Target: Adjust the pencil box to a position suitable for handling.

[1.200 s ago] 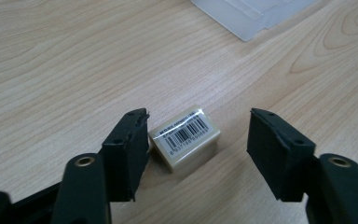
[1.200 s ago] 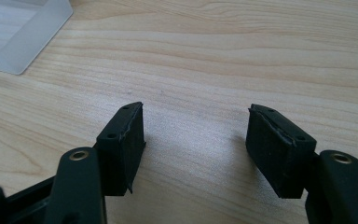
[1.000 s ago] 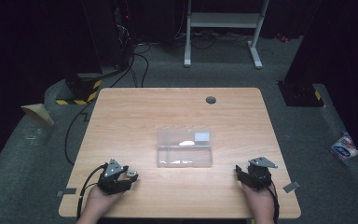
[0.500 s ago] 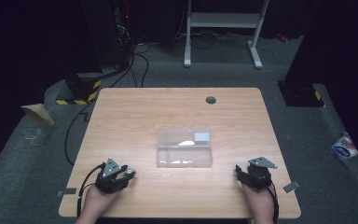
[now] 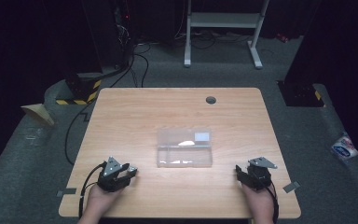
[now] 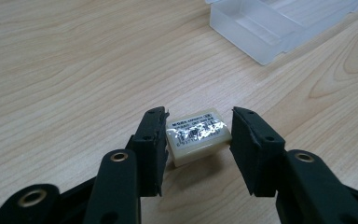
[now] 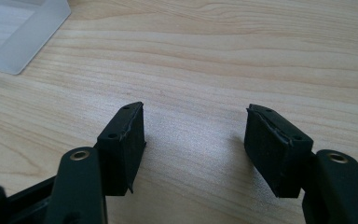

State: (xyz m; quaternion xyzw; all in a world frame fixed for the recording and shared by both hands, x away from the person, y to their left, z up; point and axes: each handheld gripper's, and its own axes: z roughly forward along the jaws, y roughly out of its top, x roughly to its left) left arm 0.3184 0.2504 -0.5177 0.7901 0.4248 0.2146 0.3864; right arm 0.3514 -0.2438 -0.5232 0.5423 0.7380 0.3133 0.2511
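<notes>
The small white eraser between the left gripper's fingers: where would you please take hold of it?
Grip the eraser across its two short ends, coming in low along the table; it lies flat, label up, and the left gripper already brackets those ends.

Wooden table (image 5: 135, 116), grommet hole (image 5: 210, 100), white frame (image 5: 223, 21), cables (image 5: 137, 56) behind.

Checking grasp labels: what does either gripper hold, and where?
The left gripper clamps a small white eraser across its two short ends; the right gripper holds nothing.

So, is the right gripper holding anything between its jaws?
No, the right gripper has open jaws with only bare wooden table between them.
</notes>
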